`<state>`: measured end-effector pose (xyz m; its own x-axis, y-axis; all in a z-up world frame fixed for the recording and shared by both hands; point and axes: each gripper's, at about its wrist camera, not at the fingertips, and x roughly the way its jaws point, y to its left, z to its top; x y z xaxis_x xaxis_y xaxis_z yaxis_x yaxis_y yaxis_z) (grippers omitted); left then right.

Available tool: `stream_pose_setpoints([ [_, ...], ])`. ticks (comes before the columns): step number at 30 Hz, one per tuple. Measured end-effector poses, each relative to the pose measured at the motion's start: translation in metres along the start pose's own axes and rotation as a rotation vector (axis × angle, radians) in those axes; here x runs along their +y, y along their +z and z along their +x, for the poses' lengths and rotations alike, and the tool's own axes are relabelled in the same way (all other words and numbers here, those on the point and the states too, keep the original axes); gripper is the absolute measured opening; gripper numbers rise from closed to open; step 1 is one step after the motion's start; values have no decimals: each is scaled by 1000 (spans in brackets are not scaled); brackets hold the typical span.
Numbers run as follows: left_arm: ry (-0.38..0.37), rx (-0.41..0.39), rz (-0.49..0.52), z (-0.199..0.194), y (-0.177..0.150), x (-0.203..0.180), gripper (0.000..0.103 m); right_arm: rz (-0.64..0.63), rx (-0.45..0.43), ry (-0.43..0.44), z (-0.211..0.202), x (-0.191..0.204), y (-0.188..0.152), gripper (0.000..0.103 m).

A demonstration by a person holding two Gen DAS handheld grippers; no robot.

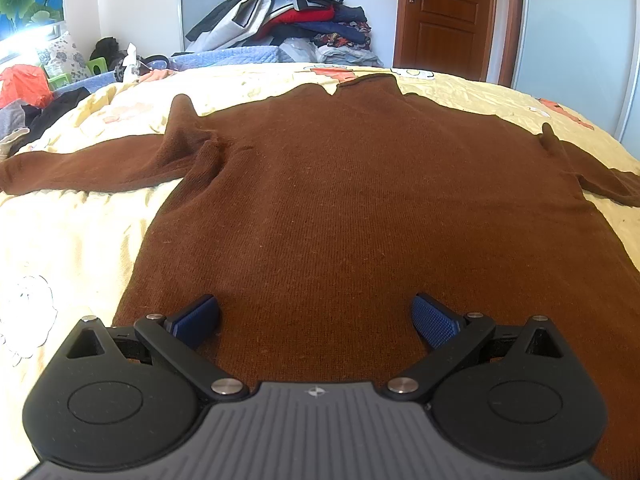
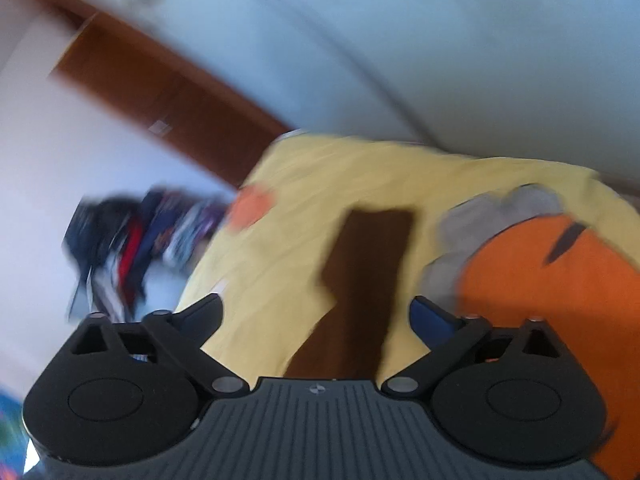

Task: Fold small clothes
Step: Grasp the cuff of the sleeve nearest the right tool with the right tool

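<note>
On the bed (image 1: pixel 60 240), through my left wrist camera: the brown sweater (image 1: pixel 340 200) lies flat, its hem under my left claw (image 1: pixel 316 320), its collar at the far end, so its long axis runs straight away from me. The claw stands wide, holding nothing. Through the blurred right wrist camera: my right claw (image 2: pixel 316 316) is likewise wide and empty, with one brown sleeve (image 2: pixel 360 280) stretching away just ahead, making it the nearer claw for that sleeve.

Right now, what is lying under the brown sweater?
The brown sweater lies flat on a yellow bedsheet with printed cartoon patches. The sheet shows all around it; the part beneath the sweater is covered, so anything there cannot be seen.
</note>
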<state>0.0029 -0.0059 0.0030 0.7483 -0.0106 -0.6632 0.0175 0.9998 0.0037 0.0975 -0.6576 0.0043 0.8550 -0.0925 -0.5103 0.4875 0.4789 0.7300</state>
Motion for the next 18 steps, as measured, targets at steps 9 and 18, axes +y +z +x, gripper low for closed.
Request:
stream_pose_setpoints([
  [9,-1,0,-1,0,0,0,103,2,-14,18,41,-26,-3,50],
  [18,-1,0,-1,0,0,0,103,75,-40,44,40,-49,13,11],
])
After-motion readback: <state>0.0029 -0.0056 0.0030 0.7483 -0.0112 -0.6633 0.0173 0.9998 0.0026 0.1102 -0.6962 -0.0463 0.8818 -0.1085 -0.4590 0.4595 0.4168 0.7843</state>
